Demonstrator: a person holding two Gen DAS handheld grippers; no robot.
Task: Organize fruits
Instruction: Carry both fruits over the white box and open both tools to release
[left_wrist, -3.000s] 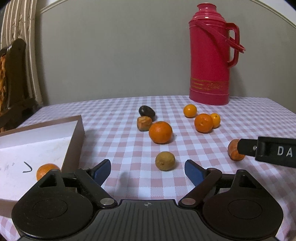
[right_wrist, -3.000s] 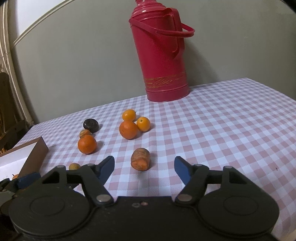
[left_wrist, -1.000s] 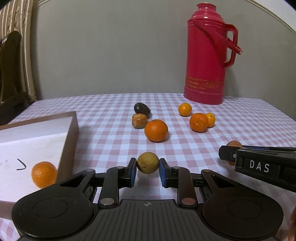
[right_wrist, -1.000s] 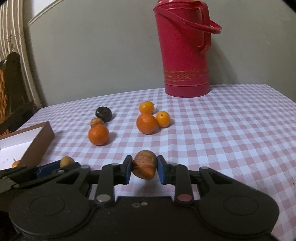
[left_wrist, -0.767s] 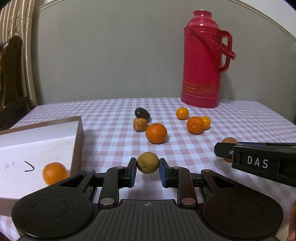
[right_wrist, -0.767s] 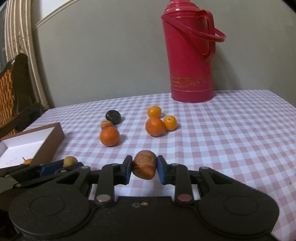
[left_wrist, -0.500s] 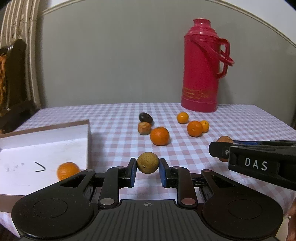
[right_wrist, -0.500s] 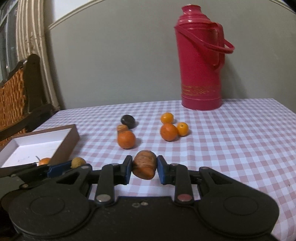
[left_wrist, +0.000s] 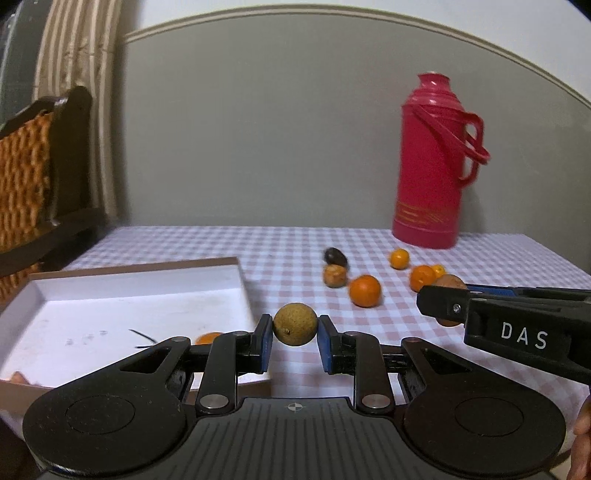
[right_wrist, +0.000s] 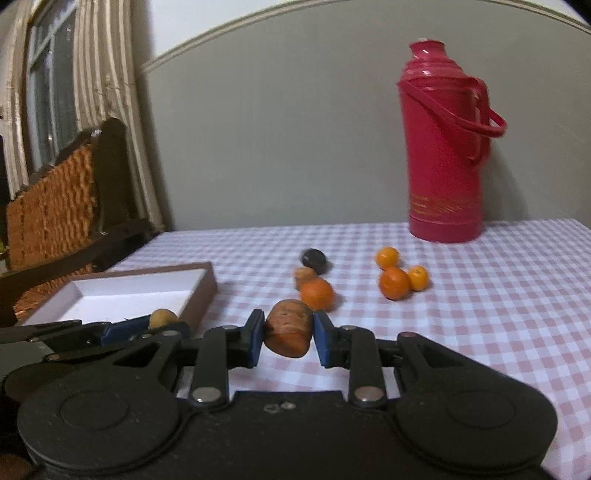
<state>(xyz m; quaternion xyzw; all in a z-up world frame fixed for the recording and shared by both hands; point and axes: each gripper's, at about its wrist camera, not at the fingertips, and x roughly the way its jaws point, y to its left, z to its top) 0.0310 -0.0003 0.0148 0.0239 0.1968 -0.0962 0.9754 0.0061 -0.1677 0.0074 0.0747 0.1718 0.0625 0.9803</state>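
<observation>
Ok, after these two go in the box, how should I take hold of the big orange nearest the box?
Grip the big orange across its widest middle, coming from the near, open side with the jaws level. It is round, so any lower or higher pinch may slip. The brown wrinkled fruit sits close behind it, so probably stop short of that.

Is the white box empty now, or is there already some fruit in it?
Not empty. One orange fruit lies inside the white box, partly hidden behind the left gripper.

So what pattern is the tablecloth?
The tablecloth is a pink-and-white check, clearest in the right wrist view.
</observation>
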